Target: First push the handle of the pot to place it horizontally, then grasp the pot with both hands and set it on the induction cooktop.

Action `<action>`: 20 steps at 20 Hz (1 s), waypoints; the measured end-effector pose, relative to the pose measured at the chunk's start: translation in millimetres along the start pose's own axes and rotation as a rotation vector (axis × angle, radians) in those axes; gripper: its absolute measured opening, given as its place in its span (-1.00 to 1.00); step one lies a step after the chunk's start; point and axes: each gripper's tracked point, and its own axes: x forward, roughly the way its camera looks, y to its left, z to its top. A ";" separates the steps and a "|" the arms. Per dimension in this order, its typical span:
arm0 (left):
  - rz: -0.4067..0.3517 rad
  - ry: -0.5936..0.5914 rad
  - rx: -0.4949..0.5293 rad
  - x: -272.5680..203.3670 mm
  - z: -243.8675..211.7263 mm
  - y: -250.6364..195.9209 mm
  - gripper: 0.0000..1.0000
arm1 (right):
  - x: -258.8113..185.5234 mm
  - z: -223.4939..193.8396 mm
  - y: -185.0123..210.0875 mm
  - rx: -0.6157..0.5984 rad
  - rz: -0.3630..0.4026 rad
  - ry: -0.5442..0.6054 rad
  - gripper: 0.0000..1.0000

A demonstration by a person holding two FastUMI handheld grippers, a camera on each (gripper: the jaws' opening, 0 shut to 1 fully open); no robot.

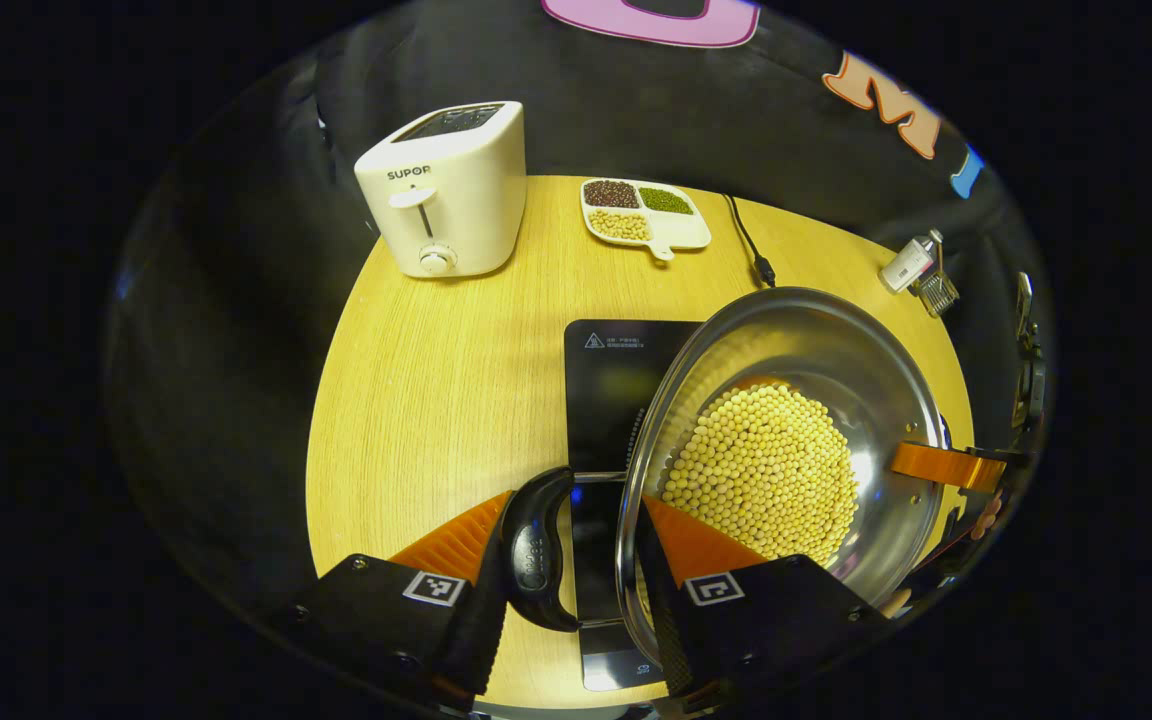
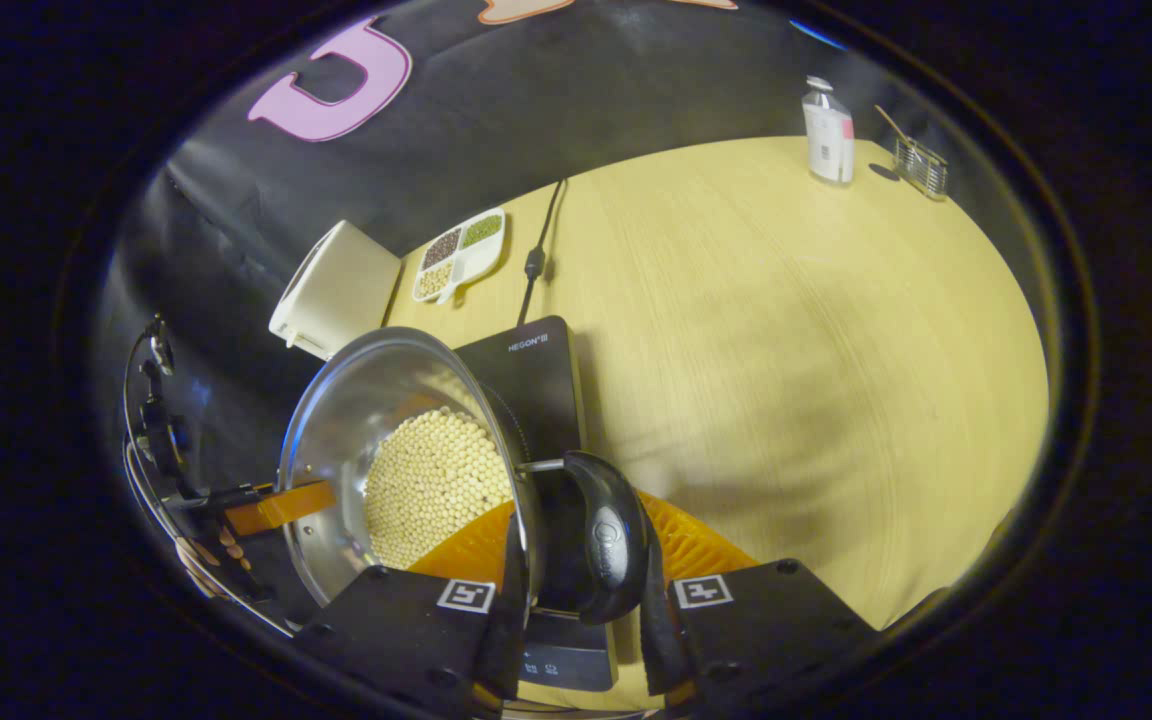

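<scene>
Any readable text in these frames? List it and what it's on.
"SUPOR": front of the toaster.
"HEGON": far corner of the induction cooktop; the small mark after it is unclear.
Warning triangle with fine print on the cooktop: too small to read.
Bottle label: too small.
Pot handle embossed mark: blurred.

The shiny steel pot [image 1: 816, 400], holding pale yellow beans [image 1: 761, 470], hung tilted above the black induction cooktop [image 1: 606, 380] on the wooden bench [image 1: 436, 380], its dark side handles [image 1: 536, 550] lying level
</scene>
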 end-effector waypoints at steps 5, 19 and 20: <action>0.001 -0.016 0.003 1.0 1.0 -0.7 0.33 | 0.6 1.5 0.8 -0.016 -0.002 -0.005 -0.12; 0.074 -0.087 -0.019 -4.2 10.3 11.2 0.59 | 2.9 -4.6 -5.4 -0.010 -0.007 0.009 0.12; 0.094 -0.117 -0.022 -13.6 13.8 15.7 0.80 | 0.5 -4.2 -7.7 -0.012 -0.010 -0.005 0.34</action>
